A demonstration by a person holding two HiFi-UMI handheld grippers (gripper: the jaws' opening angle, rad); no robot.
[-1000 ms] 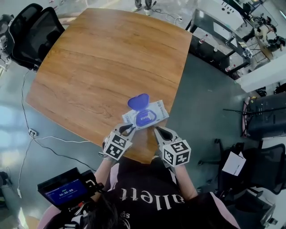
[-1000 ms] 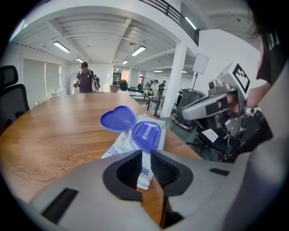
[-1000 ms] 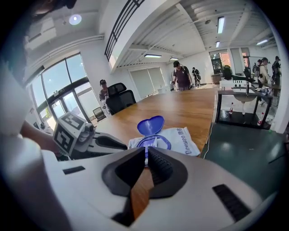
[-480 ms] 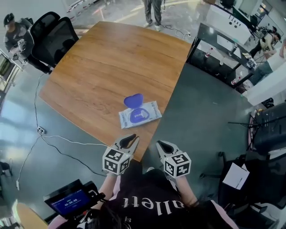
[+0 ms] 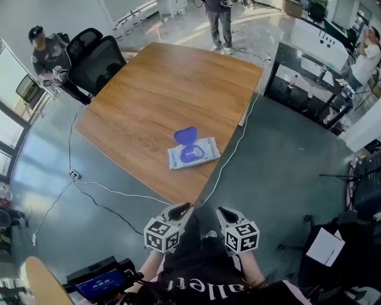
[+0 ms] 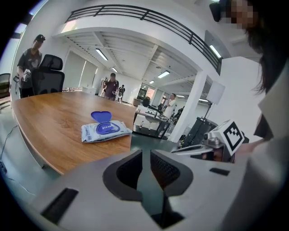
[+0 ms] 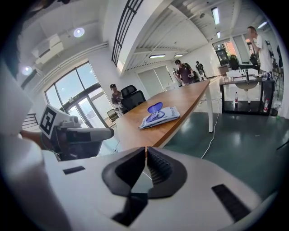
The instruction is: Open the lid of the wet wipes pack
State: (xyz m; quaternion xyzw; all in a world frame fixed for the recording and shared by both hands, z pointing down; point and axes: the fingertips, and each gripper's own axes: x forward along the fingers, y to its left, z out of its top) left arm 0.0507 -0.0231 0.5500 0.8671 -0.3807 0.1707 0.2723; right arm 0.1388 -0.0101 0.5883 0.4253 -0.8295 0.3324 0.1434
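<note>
The wet wipes pack [image 5: 195, 155] lies flat near the front corner of the wooden table [image 5: 149, 101]. Its blue lid [image 5: 186, 135] stands flipped open at the far side. The same pack [image 6: 106, 131] and lid [image 6: 101, 116] show in the left gripper view, and the pack [image 7: 160, 116] in the right gripper view. My left gripper [image 5: 180, 208] [image 6: 146, 151] hangs off the table's front edge, well short of the pack, with a narrow gap between its jaws and nothing in it. My right gripper [image 5: 225, 211] [image 7: 146, 148] is beside it, tips touching, empty.
Black office chairs [image 5: 98, 62] stand at the table's far left, a seated person [image 5: 44, 56] beside them. Another person [image 5: 217, 18] stands beyond the far end. Cables [image 5: 95, 193] trail on the floor at left. Desks [image 5: 309, 65] fill the right.
Both grippers have drawn back from the pack to beyond the table's front edge, and the head view has pulled away. The pack stays put with its lid open.
</note>
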